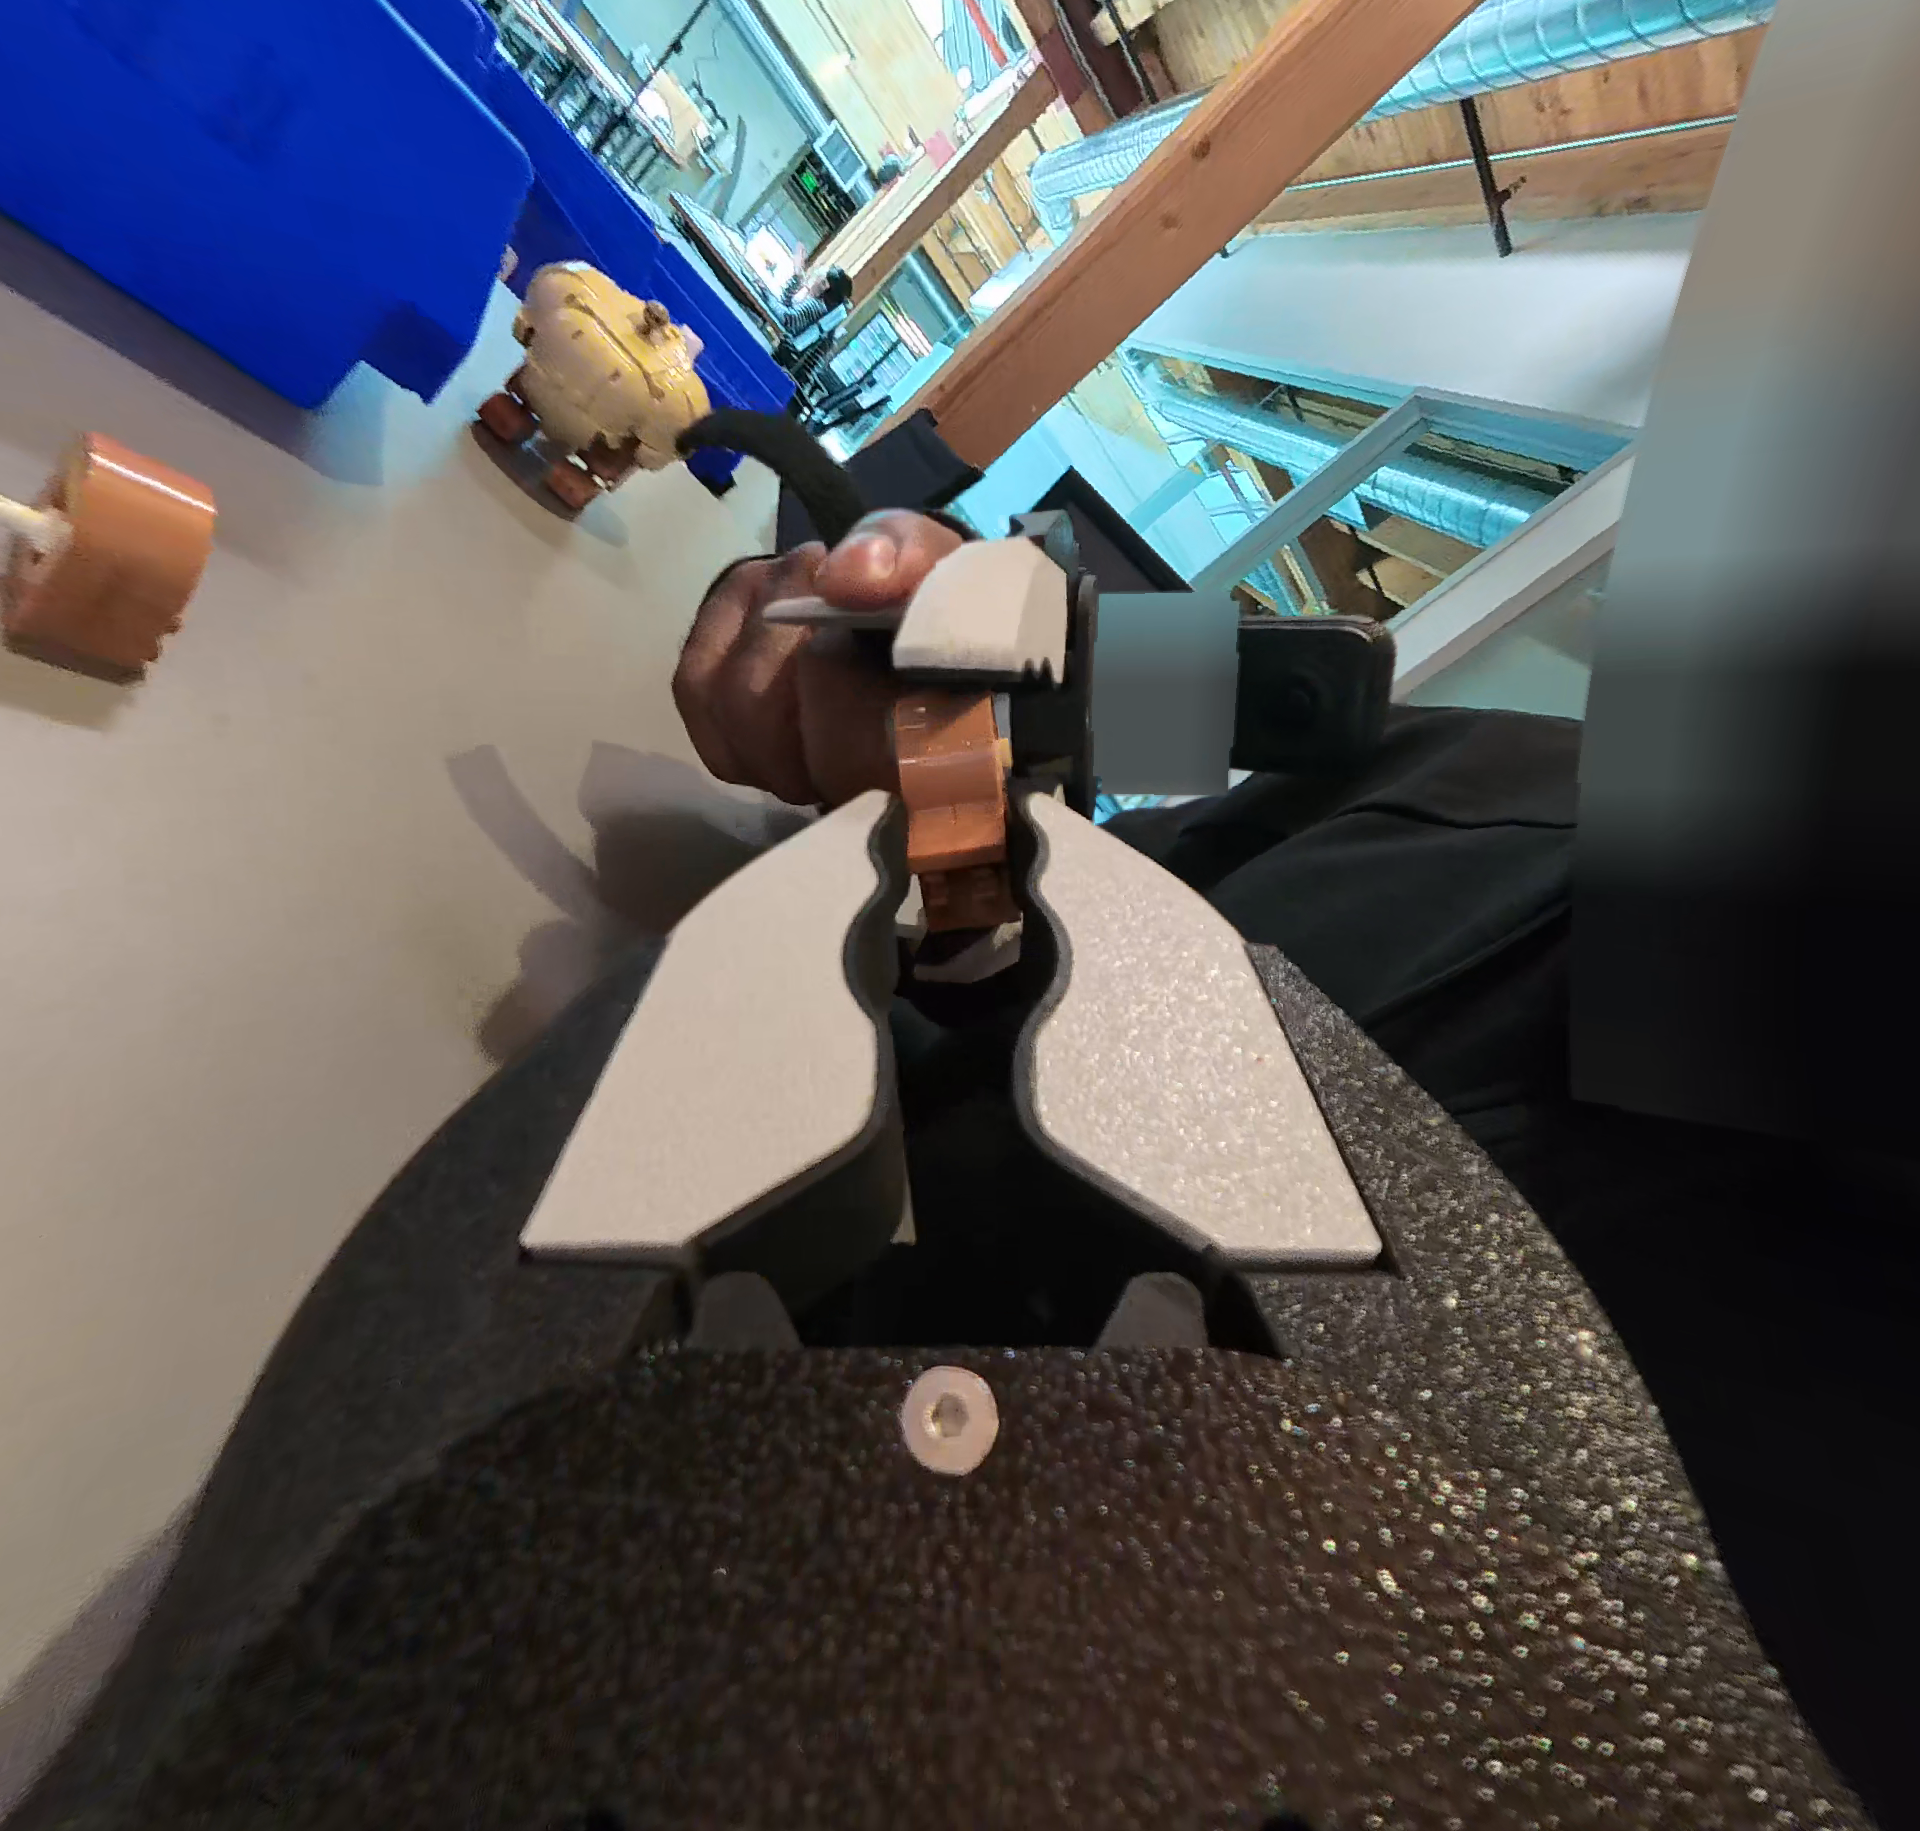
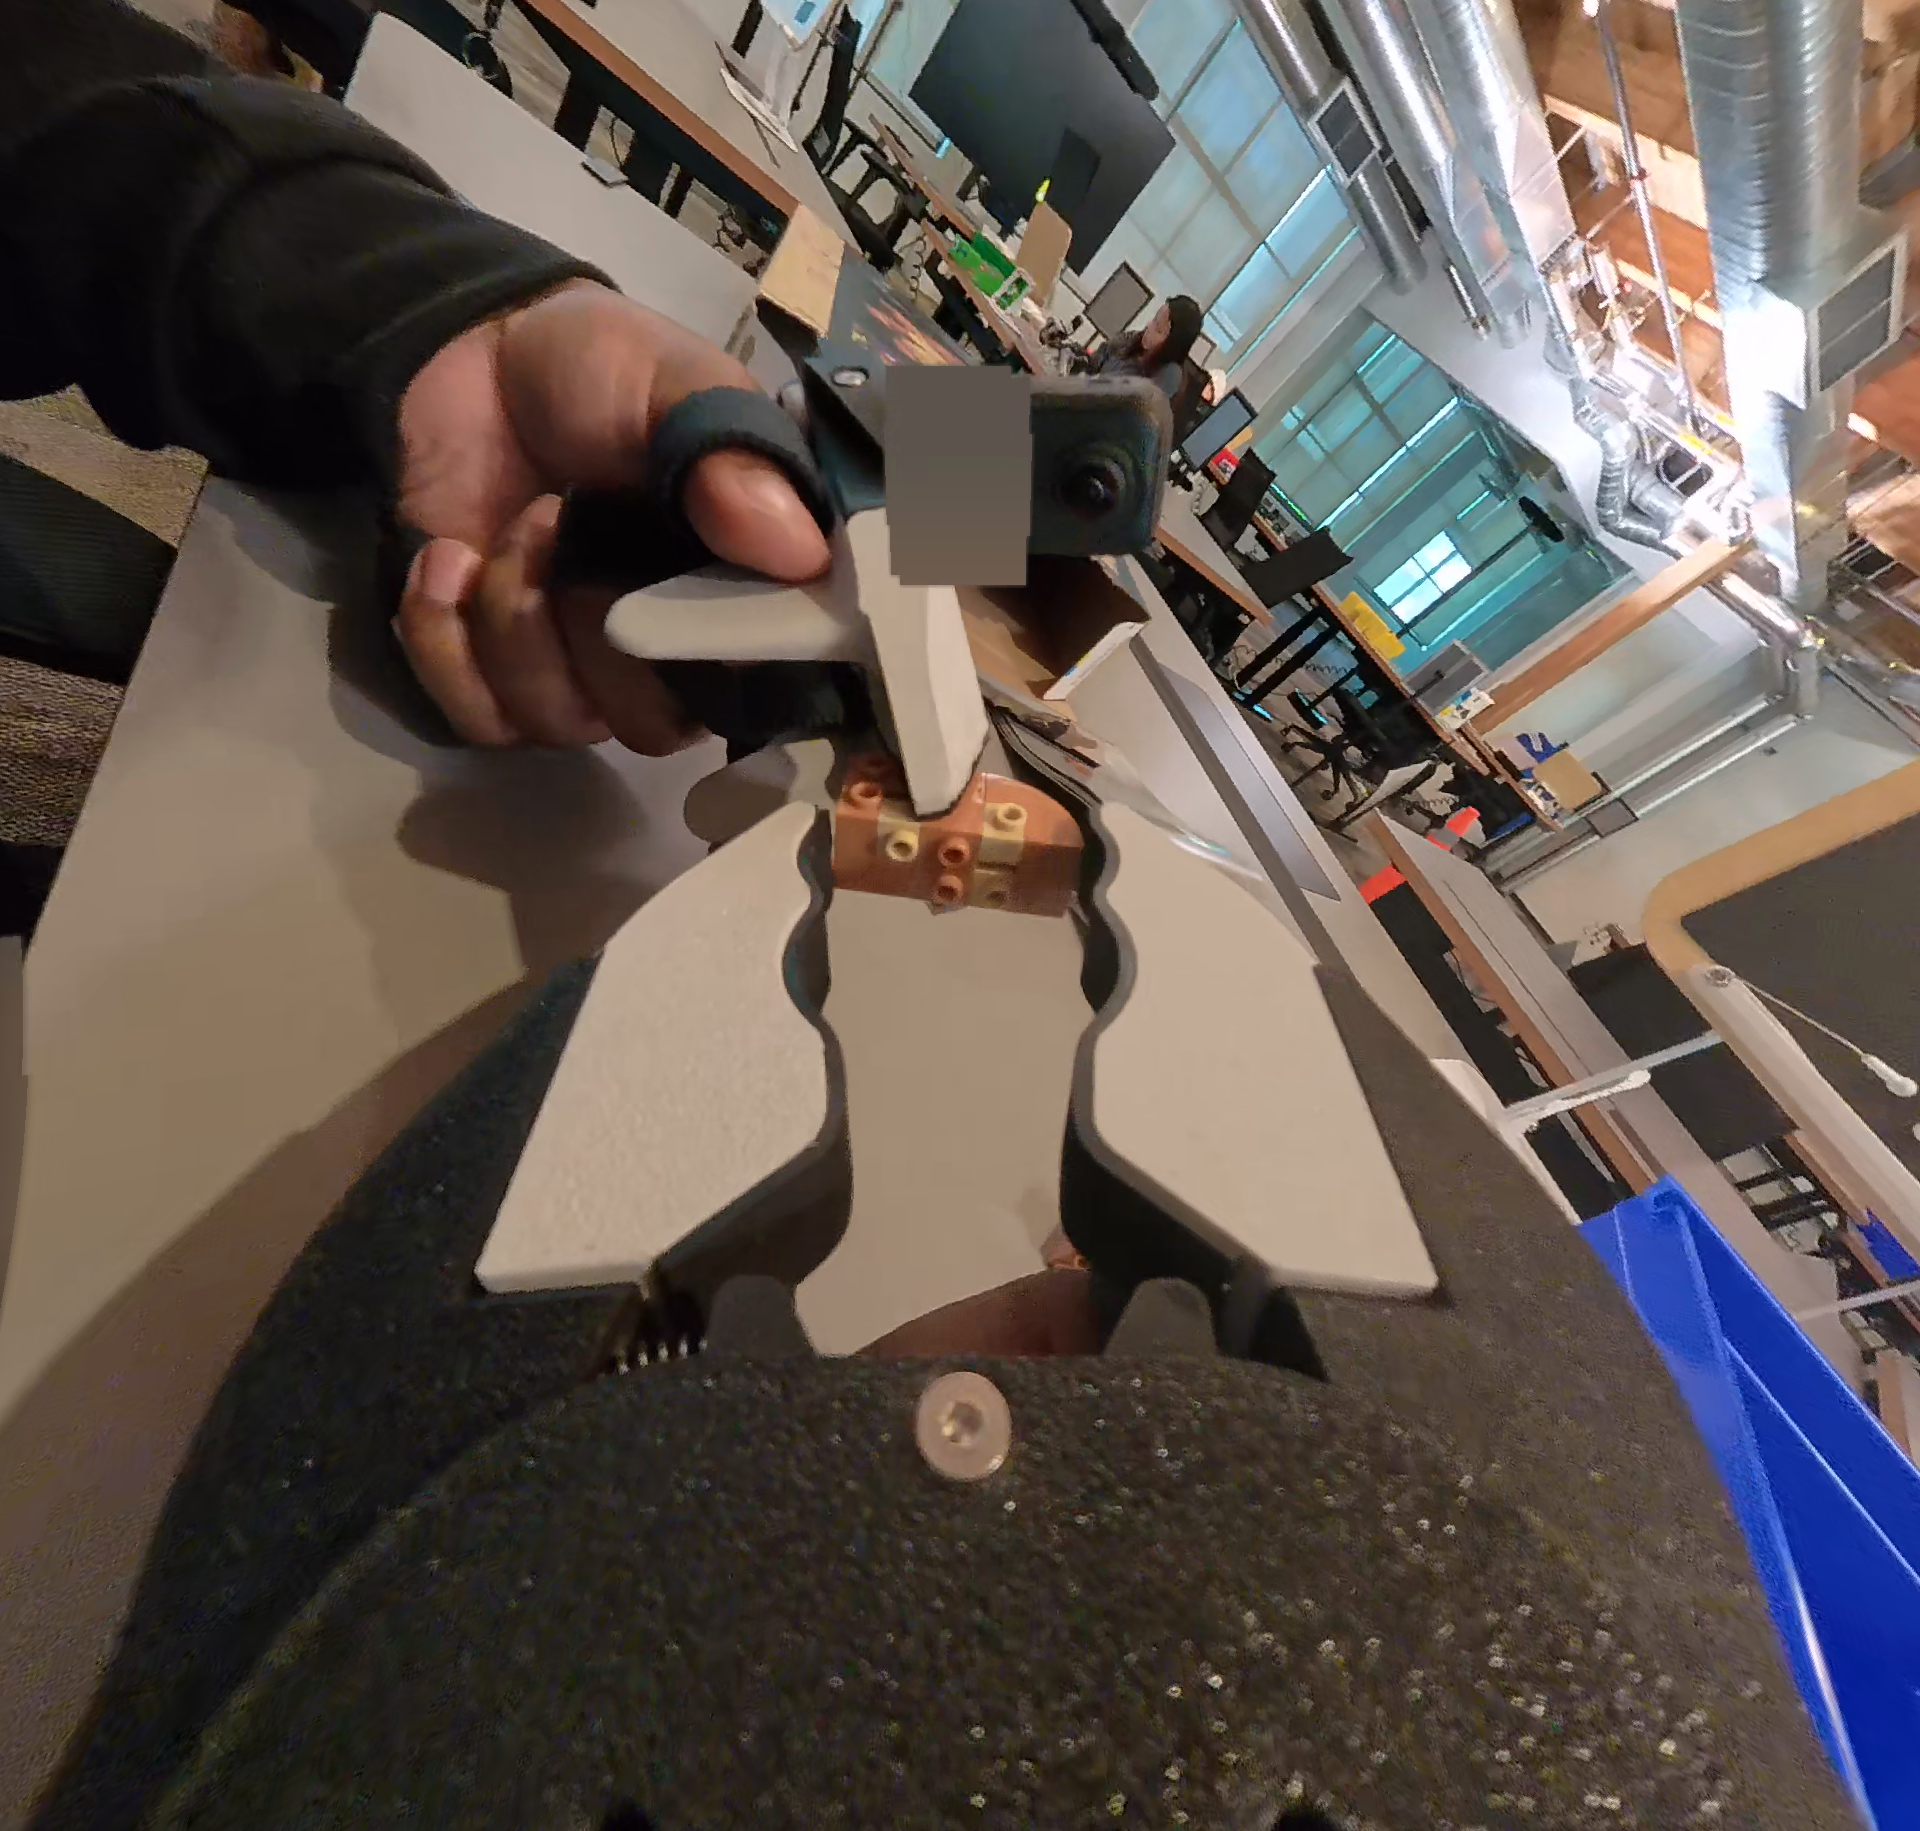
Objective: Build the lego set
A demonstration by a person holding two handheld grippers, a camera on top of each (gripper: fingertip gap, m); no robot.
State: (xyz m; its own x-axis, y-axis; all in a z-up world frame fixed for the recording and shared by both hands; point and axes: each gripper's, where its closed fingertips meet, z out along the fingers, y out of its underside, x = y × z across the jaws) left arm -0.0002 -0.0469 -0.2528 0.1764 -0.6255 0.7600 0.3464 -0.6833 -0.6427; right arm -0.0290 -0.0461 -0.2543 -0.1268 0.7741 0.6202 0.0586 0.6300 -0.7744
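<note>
In the left wrist view, my left gripper (image 1: pixel 951 825) is shut on the lower part of a brown brick assembly (image 1: pixel 951 794), with both pads against its sides. The right gripper's grey finger (image 1: pixel 977 618) sits on its upper part, with a hand behind it. In the right wrist view, my right gripper (image 2: pixel 956 846) is shut on the same piece, a brown and tan studded brick block (image 2: pixel 951 851), with a pad on each end. One finger of the left gripper (image 2: pixel 925 680) comes down onto the block's top; its other finger is hidden behind the block.
On the white table (image 1: pixel 260 950) stand a cream brick model on brown wheels (image 1: pixel 608 379) and a separate brown block (image 1: pixel 104 555). A blue bin (image 1: pixel 260 150) stands behind them; it also shows in the right wrist view (image 2: pixel 1766 1418). A cardboard box (image 2: pixel 1060 628) lies beyond the grippers. The tips of both grippers are at nearly the same place.
</note>
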